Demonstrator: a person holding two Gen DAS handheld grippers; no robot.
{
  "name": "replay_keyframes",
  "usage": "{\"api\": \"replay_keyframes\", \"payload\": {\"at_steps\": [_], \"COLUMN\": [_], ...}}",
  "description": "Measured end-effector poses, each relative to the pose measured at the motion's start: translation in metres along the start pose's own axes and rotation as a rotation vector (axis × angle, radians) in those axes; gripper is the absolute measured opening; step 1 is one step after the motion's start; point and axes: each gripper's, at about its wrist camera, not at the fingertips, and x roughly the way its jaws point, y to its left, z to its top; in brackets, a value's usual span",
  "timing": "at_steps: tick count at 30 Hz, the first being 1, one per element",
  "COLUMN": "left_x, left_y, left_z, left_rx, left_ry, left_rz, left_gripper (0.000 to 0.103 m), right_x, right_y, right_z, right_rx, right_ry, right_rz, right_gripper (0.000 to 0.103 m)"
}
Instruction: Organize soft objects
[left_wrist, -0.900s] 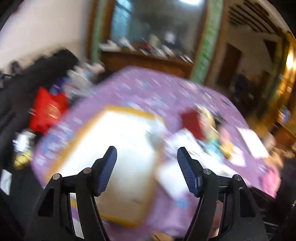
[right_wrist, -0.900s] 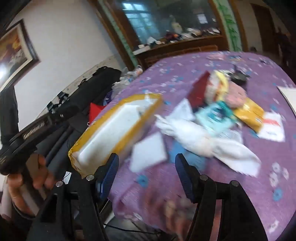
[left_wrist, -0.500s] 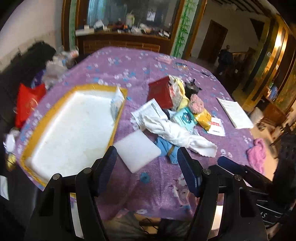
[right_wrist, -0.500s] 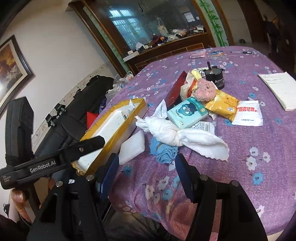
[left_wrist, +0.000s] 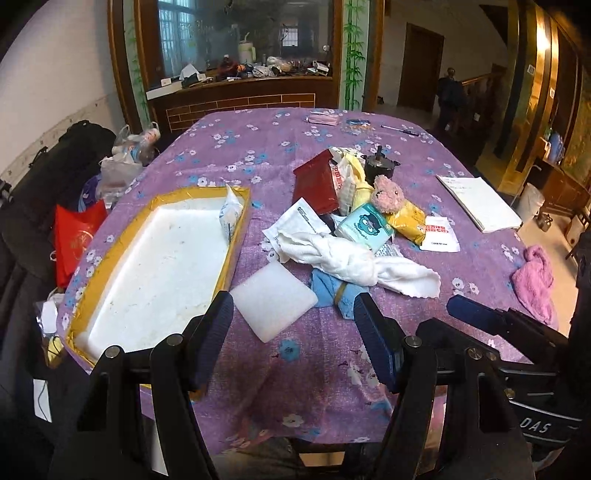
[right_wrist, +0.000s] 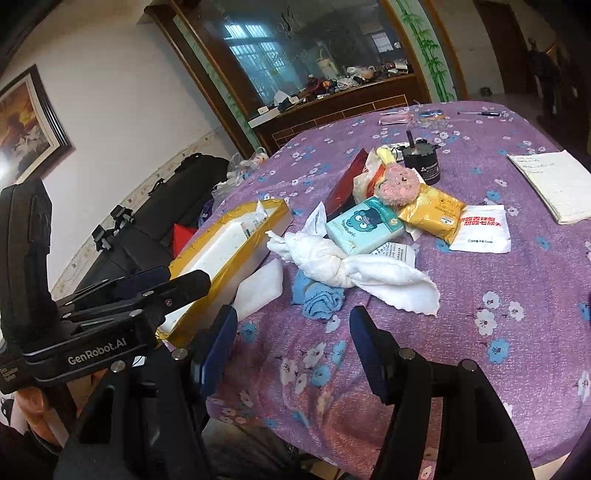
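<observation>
Both wrist views have steadied since the blurred swing a moment earlier, and the cameras now look down over the near edge of the desk (left_wrist: 229, 147) with its purple flowered cloth. Nothing on the cloth appears to have shifted between those frames.

On the left gripper (left_wrist: 293, 341) the fingers stand fully apart with nothing between them, hanging above the desk's near edge, just short of the white foam pad (left_wrist: 273, 299). On the right gripper (right_wrist: 290, 350) the fingers are likewise spread and empty, aimed down at the blue cloth (right_wrist: 317, 297) and the knotted white towel (right_wrist: 351, 269) that lies partly on top of it.

The soft things sit in a loose heap at mid-desk: the towel, the blue cloth, a pink plush toy (left_wrist: 388, 189) resting on a yellow packet (left_wrist: 406, 219), and a teal tissue pack (left_wrist: 364, 225). A pink cloth (left_wrist: 533, 284) lies alone at the right edge. To the left lies the yellow-rimmed tray (left_wrist: 236, 236), white inside and nearly empty, with one small white packet (left_wrist: 229, 214) leaning against its far right wall.

The step in hand looks like choosing a first pick, probably for the tray. The towel is the sensible start, since it covers the blue cloth. Closing across its bunched knot rather than a loose tail should keep it from slipping or dragging the tissue pack and the papers beside it. Lifting it straight up before crossing to the tray would clear the foam pad.
</observation>
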Motion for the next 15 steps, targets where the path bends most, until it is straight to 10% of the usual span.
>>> {"api": "replay_keyframes", "payload": {"at_steps": [15], "left_x": [-0.016], "left_y": [0.034], "left_z": [-0.014], "left_rx": [-0.143], "left_ry": [-0.049], "left_rz": [-0.098], "left_gripper": [0.068], "right_x": [-0.019], "right_y": [0.03], "right_z": [0.014], "right_rx": [-0.028], "right_ry": [0.018], "right_rz": [-0.08], "right_gripper": [0.064]}}
